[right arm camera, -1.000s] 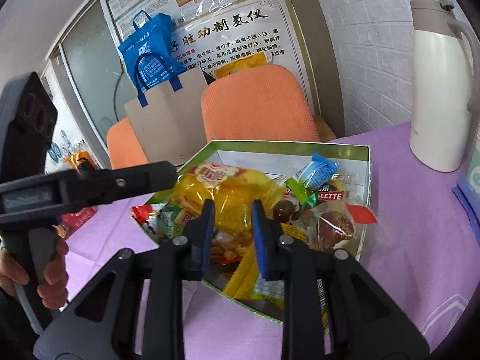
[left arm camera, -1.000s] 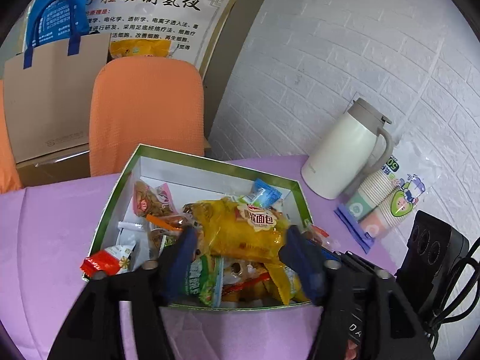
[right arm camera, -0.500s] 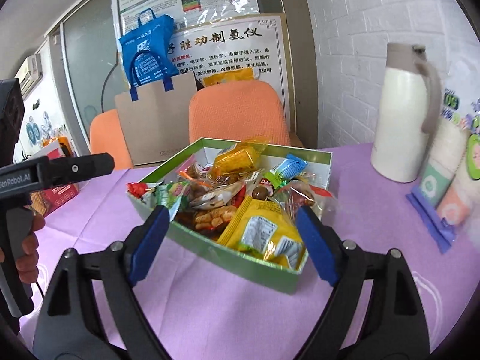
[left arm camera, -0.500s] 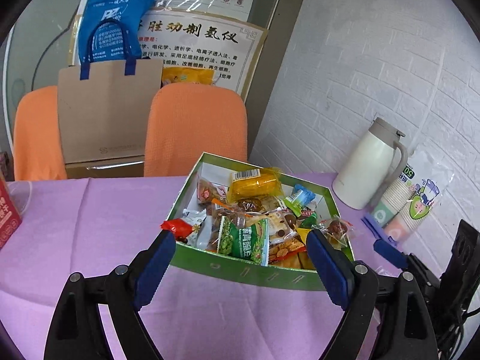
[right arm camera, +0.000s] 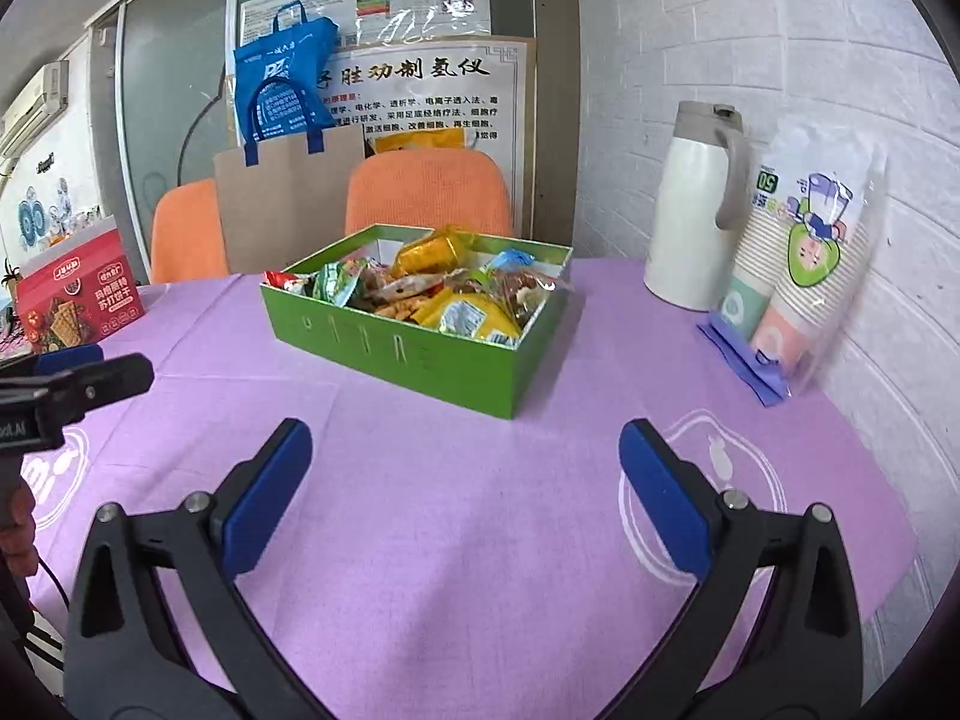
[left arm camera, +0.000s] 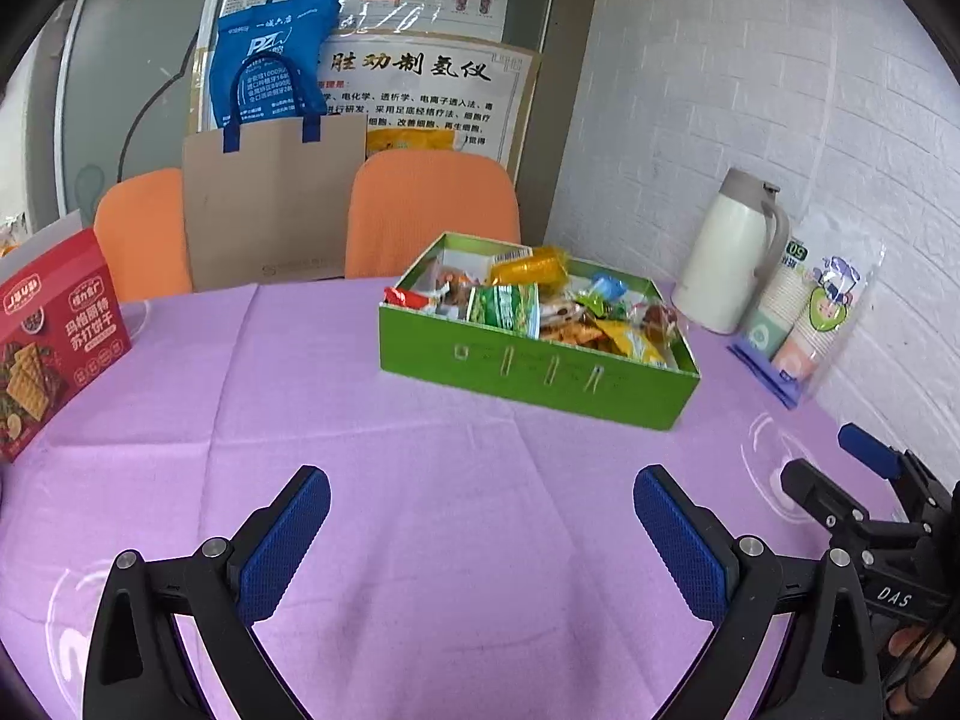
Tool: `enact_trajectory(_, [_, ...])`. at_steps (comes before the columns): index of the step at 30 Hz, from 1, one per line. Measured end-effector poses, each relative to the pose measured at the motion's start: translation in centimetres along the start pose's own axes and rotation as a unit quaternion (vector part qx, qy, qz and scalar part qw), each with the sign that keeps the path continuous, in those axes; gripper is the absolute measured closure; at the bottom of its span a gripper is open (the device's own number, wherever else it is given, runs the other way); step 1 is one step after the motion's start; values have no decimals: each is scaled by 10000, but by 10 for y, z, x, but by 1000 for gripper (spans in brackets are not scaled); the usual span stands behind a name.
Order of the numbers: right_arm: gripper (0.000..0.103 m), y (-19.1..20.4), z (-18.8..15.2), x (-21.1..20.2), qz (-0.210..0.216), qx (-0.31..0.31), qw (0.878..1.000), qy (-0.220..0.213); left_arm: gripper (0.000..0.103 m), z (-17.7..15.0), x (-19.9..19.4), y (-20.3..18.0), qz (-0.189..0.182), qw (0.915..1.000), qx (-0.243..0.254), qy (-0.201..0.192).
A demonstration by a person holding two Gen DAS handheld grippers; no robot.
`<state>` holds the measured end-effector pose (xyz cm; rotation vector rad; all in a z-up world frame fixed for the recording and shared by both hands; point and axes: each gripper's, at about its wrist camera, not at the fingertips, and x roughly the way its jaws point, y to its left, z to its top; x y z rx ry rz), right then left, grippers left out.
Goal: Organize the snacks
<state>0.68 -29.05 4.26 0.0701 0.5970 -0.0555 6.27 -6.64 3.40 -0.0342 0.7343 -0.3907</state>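
Left gripper (left arm camera: 482, 516): jaws spread wide, just been opening, nothing between them; only bare purple worktop (left arm camera: 420, 480) lies in the gap. The green snack box (left arm camera: 534, 363) stands well apart, ahead and slightly right of these jaws. Right gripper (right arm camera: 465, 468): jaws likewise spread wide, just been opening, empty; the box sits ahead of them, slightly left, not touched. The box is open-topped, white inside, heaped with wrapped snacks (right arm camera: 432, 294): yellow, green, red and blue packets, loosely piled. Individual labels appear too small to read.
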Motion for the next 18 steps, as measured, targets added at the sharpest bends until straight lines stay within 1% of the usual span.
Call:
enact_trajectory(3, [1,0,-10,-5,-150,-5,9999,31,0,-16,1,-4,-62,9998,-23,173])
enact_trajectory(5, [1,0,-15,-7,-212,18,9998,38,0,-22,1,-7,-9,9998,21,215])
enact_trajectory(10, [1,0,-19,-10,-226,39,9997,69,0,-28,-4,-11,92,9998,57,187])
enact_trajectory(14, [1,1,-22,-11,-224,10,9997,89,0,-27,-10,-12,193,9997,140,46])
enact_trajectory(18, [1,2,-24,-10,-232,30,9997,121,0,-26,-13,-11,214,9997,91,36])
